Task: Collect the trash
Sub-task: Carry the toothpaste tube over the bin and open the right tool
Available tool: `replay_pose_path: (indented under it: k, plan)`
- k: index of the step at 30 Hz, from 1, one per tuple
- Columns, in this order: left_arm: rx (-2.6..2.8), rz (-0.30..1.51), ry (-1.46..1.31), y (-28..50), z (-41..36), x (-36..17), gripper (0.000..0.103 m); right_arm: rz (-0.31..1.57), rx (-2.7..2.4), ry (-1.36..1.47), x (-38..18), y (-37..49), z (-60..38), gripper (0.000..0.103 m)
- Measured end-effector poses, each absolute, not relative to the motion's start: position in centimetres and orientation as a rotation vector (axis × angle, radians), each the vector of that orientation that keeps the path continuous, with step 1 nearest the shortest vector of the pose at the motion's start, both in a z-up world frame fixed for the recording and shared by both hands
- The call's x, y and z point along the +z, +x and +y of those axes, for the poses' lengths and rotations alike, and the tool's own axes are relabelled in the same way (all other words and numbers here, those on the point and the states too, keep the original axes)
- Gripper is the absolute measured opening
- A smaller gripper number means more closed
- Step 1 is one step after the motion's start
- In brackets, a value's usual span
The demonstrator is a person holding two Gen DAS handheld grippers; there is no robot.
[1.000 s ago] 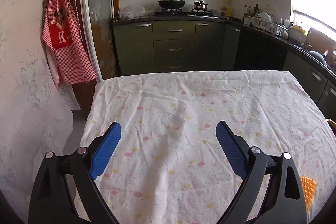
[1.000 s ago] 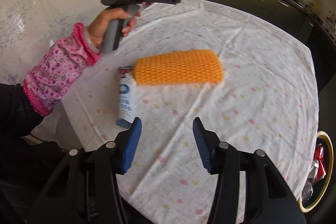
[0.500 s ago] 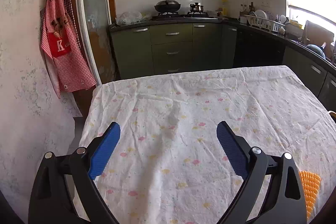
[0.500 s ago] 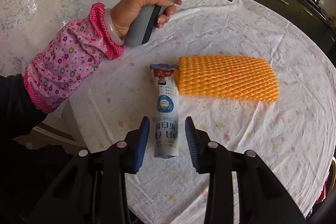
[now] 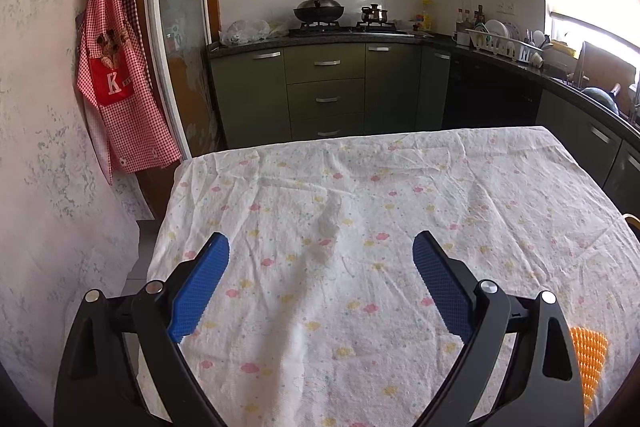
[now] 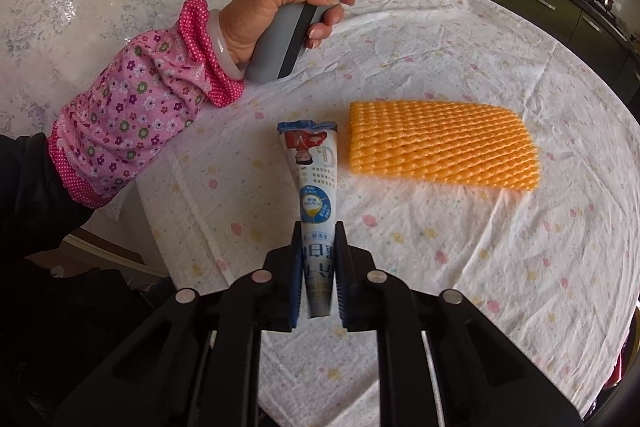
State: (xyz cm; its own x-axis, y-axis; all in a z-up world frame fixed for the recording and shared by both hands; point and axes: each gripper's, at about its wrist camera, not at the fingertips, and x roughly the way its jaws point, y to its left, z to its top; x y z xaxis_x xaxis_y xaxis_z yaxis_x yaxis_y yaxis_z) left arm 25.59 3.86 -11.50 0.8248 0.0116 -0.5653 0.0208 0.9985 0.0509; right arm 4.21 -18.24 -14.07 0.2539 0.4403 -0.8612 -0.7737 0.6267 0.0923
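A flattened white and blue wrapper lies on the table with its torn end pointing away from me. My right gripper is shut on its near end. An orange foam net lies flat just right of the wrapper, and its corner shows in the left wrist view. My left gripper is open and empty above the bare cloth; its handle, held by a hand, shows in the right wrist view beyond the wrapper.
The table has a white cloth with small coloured spots. A wall with a red checked apron is to the left. Green kitchen cabinets stand beyond the table's far edge. A bin rim shows at the lower right.
My right gripper moved forward over the wrapper's near end and closed on it. The left gripper stayed open and shifted little.
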Motion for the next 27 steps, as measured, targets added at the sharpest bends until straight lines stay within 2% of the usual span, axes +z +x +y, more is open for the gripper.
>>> replay_pose_path:
  k: [8,22,27]
  plan:
    - [-0.002,0.602,0.046,25.7,4.1,-11.5,0.092,1.005,0.772,-0.269,-12.5,3.4,-24.1,0.014]
    - [0.004,0.611,0.017,25.8,4.6,-11.6,0.093,0.944,0.337,0.062,-8.8,4.2,-44.6,0.014]
    - [0.006,0.611,0.02,25.8,4.6,-11.6,0.093,0.919,0.146,0.065,-7.7,4.6,-49.8,0.014]
